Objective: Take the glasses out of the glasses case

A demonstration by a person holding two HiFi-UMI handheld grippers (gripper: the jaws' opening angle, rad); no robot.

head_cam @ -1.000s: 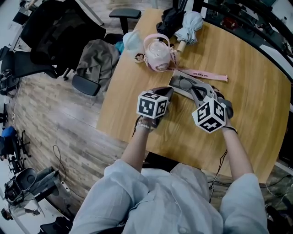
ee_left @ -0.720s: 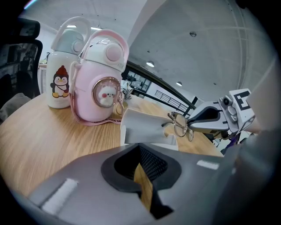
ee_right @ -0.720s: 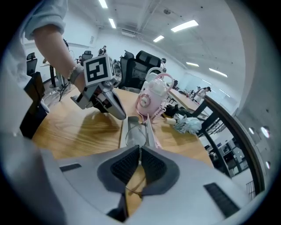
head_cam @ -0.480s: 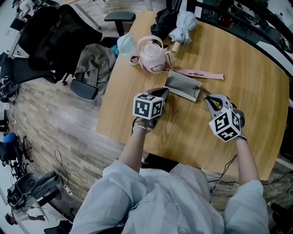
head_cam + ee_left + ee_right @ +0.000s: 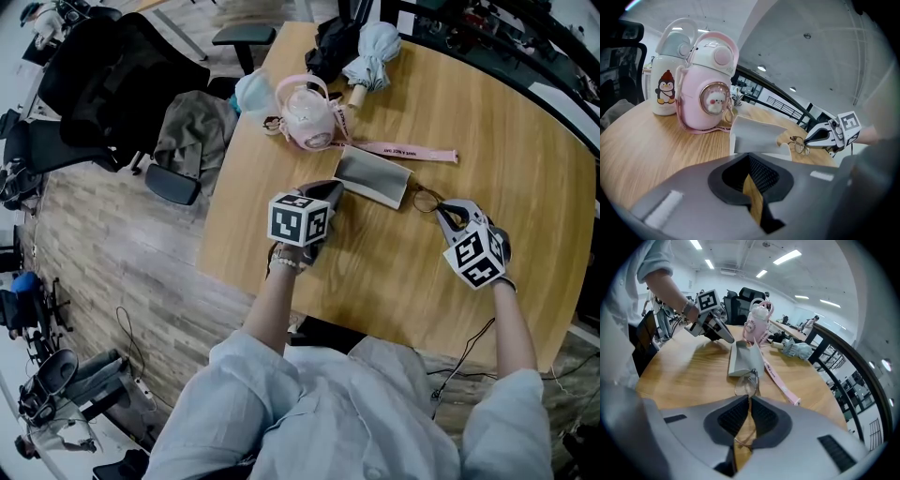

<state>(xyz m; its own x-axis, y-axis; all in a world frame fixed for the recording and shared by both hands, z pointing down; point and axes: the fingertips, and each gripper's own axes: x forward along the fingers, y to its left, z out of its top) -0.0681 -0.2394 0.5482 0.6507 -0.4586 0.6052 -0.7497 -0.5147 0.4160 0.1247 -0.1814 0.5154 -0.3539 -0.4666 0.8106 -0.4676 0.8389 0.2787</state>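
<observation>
The grey glasses case (image 5: 372, 175) lies open on the wooden table (image 5: 506, 122), and I see nothing inside it. Thin-rimmed glasses (image 5: 425, 198) hang just right of the case, held by one temple in my right gripper (image 5: 442, 211), which is shut on them. In the right gripper view a lens (image 5: 746, 383) sticks out past the gripper (image 5: 749, 401), with the case (image 5: 743, 357) beyond it. My left gripper (image 5: 330, 190) rests at the case's left edge. Its jaws (image 5: 751, 164) stand shut with only table showing in the slit. The left gripper view shows the case (image 5: 757, 136) and glasses (image 5: 801, 144) ahead.
A pink bottle (image 5: 307, 117) with a pink strap (image 5: 403, 150) stands behind the case, next to a white penguin bottle (image 5: 251, 91). A folded umbrella (image 5: 375, 52) and a black bag (image 5: 333, 42) lie at the far edge. A chair with a garment (image 5: 192, 131) stands left of the table.
My right gripper has drawn the glasses out of the case and away to the right. The case stays in place. The left gripper has not moved.
</observation>
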